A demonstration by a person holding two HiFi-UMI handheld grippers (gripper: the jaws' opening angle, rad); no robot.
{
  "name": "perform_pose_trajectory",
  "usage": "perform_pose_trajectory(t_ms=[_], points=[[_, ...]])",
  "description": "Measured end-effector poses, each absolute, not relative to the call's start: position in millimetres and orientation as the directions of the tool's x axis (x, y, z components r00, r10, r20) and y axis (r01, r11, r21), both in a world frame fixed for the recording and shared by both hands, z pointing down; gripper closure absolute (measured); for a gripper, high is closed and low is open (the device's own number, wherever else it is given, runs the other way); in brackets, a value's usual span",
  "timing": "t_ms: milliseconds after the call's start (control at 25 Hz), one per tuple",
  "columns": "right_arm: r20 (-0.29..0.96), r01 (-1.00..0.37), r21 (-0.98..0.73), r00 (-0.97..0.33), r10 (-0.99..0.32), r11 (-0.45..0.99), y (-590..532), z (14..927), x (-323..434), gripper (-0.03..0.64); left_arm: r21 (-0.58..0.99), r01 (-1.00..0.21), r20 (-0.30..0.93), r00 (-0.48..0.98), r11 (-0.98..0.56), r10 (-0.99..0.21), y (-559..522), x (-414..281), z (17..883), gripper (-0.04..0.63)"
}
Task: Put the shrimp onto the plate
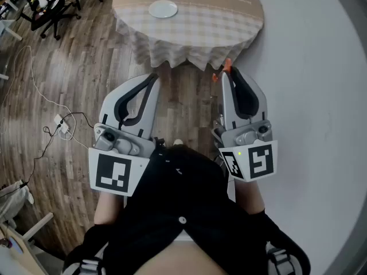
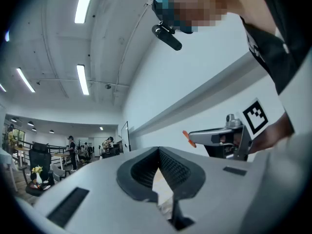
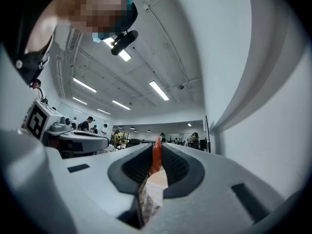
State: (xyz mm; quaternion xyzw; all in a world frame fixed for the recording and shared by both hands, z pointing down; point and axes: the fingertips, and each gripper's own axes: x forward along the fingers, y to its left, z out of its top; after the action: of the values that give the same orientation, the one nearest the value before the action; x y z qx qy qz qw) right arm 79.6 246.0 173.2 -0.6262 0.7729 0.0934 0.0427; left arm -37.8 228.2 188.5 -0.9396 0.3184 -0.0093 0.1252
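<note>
One shrimp (image 3: 156, 156) in right claw (image 1: 227, 75), plate (image 1: 163, 8) beyond

We see checked cloth on the table (image 1: 195, 30) at twelve o'clock, wood-plank floor (image 1: 69, 67) at ten, smooth white plate (image 1: 163, 8)

left gripper (image 1: 150, 80), right gripper (image 1: 229, 73): pale grey shells, black ribbed pad linings | white marker cube (image 1: 117, 173) with black squares at each one's near end | green light (image 1: 239, 153) on the right cube | person wears black top (image 1: 183, 205), one white button (image 1: 182, 220)
</note>
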Motion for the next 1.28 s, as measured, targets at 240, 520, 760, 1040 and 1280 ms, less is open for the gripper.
perform_pose_trajectory(t_ms=[240,520,760,1040,1280], points=[[-0.182,-0.976,0.093,-0.213,-0.960,0.198,248,171,74,0.572,-0.237,-0.597,-0.065,0.797,-0.767,-0.600,230,-43,186,0.592],[-0.181,-0.976,0.092,-0.211,-0.961,0.197,247,172,70,0.572,-0.236,-0.596,-0.066,0.798,-0.768,-0.599,229,-46,187,0.592],[-0.185,-0.977,0.084,-0.207,-0.961,0.194,245,171,68,0.572,-0.237,-0.595,-0.069,0.799,-0.768,-0.597,227,-50,187,0.592],[-0.189,-0.978,0.078,-0.203,-0.961,0.191,242,173,58,0.572,-0.243,-0.590,-0.060,0.802,-0.770,-0.595,225,-60,190,0.592],[-0.189,-0.979,0.089,-0.198,-0.962,0.184,244,173,44,0.572,-0.238,-0.588,-0.063,0.804,-0.773,-0.591,225,-75,192,0.592]])
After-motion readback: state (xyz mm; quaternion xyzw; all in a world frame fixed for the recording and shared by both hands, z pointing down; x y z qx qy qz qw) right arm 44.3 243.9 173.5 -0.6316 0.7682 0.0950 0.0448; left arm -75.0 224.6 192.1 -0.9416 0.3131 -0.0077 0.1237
